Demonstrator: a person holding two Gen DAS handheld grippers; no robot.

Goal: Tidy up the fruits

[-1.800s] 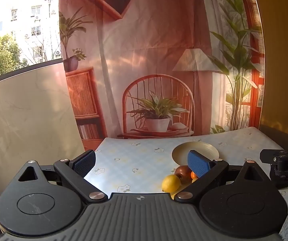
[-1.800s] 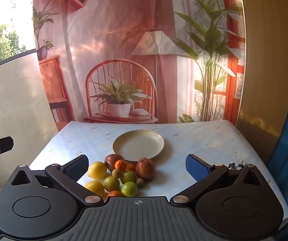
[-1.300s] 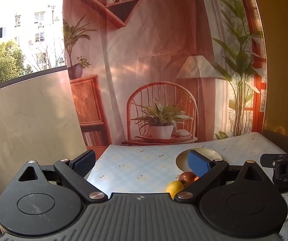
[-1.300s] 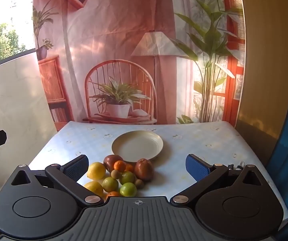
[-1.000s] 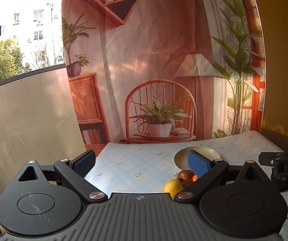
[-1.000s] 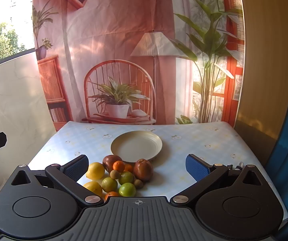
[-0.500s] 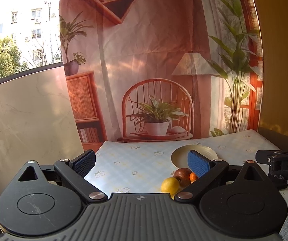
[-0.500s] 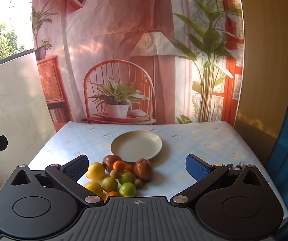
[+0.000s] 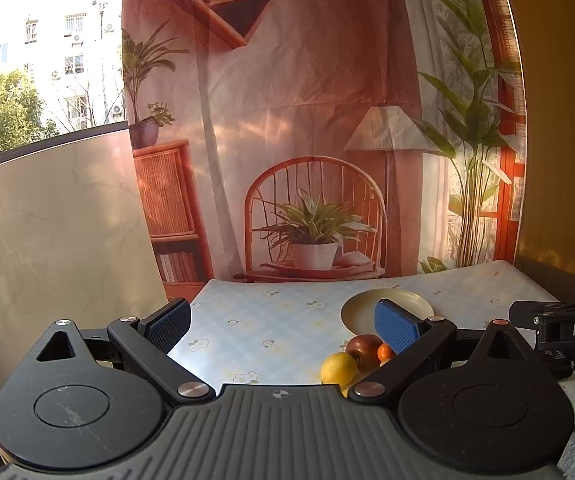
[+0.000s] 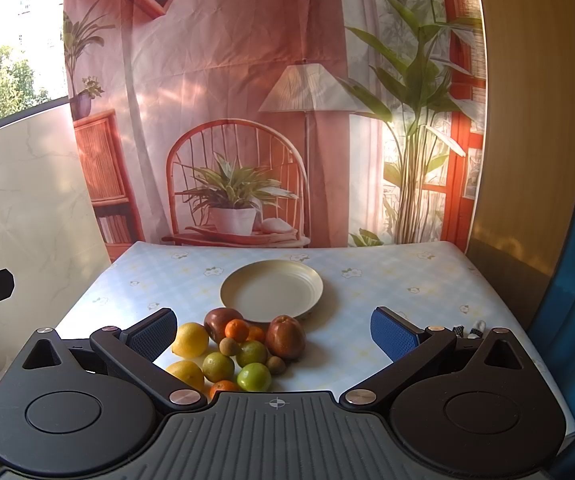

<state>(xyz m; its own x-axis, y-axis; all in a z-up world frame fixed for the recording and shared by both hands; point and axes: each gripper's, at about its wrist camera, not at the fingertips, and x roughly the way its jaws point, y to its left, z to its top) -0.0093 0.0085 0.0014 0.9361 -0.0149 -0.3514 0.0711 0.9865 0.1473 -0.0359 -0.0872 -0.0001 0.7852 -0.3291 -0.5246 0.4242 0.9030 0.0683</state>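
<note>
A pile of fruit lies on the table in front of an empty cream plate (image 10: 272, 290): two lemons (image 10: 190, 339), green limes (image 10: 253, 377), small oranges (image 10: 236, 329), brown kiwis (image 10: 229, 346) and two dark red fruits (image 10: 285, 337). My right gripper (image 10: 274, 330) is open and empty, held above the near side of the pile. My left gripper (image 9: 283, 322) is open and empty, to the left of the fruit; a lemon (image 9: 338, 367), a red fruit (image 9: 363, 351) and the plate (image 9: 359, 312) show by its right finger.
The table carries a pale blue flowered cloth (image 10: 387, 280). A printed backdrop hangs behind it. A marble-look panel (image 9: 55, 240) stands at the left, a wooden board (image 10: 527, 160) at the right. The right gripper's body shows in the left wrist view (image 9: 559, 328).
The left wrist view has drifted a little, tilting up and back down. The right gripper has barely moved. The fruit and plate have not moved.
</note>
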